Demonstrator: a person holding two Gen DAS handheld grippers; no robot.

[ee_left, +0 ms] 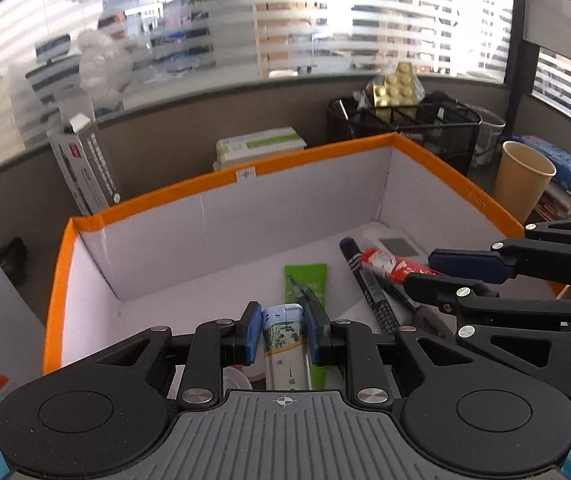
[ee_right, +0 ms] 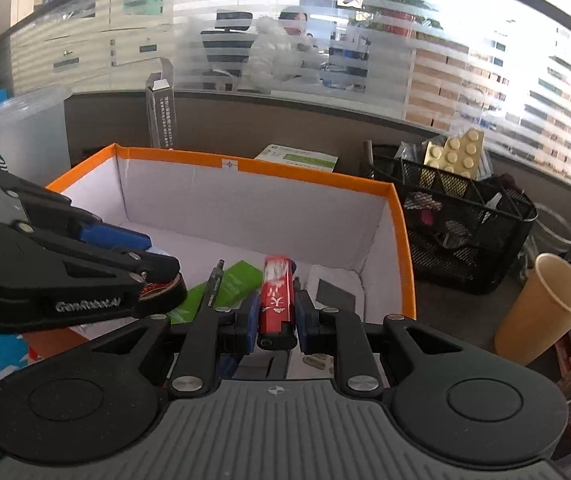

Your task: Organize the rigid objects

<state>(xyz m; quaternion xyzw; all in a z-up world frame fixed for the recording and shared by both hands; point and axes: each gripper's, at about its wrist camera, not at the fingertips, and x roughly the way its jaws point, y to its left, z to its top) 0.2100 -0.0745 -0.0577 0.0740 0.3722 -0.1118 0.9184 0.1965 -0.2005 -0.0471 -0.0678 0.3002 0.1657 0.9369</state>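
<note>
My left gripper is shut on a small white bottle with a pale blue cap, held over the near end of an orange-rimmed white box. My right gripper is shut on a red packet, also over the box. In the left wrist view the right gripper comes in from the right with the red packet. In the right wrist view the left gripper reaches in from the left. On the box floor lie a green sachet, a black pen and a white device.
A black mesh basket holding a gold studded brick stands behind the box on the right, with a paper cup beside it. A tall carton and a green-white box stand behind. A clear plastic cup is at the left.
</note>
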